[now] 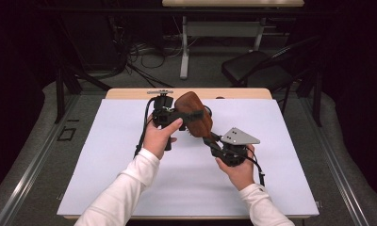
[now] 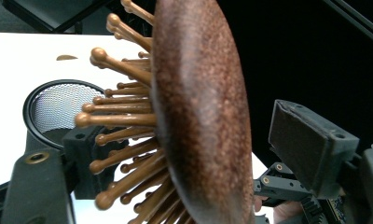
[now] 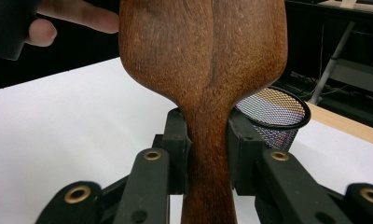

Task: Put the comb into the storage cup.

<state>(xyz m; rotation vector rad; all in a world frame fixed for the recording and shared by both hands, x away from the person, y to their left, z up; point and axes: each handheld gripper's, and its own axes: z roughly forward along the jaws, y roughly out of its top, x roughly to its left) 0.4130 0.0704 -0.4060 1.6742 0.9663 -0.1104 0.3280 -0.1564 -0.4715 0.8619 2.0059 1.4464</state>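
Note:
A brown wooden hairbrush (image 1: 195,109) with round-tipped wooden bristles (image 2: 119,119) is held up above the white table sheet (image 1: 106,155). My right gripper (image 1: 212,139) is shut on its narrow handle (image 3: 208,154), with both pads pressed against the wood. My left gripper (image 1: 186,116) reaches in from the left around the brush head (image 2: 198,93). One jaw sits among the bristles. The other jaw's pad (image 2: 301,140) stands off the smooth back with a gap, so this gripper is open.
A black mesh cup (image 3: 274,112) stands on the sheet just behind the brush, near the table's far edge (image 1: 130,93). Beyond the table are a black chair (image 1: 257,68), a desk leg and floor cables.

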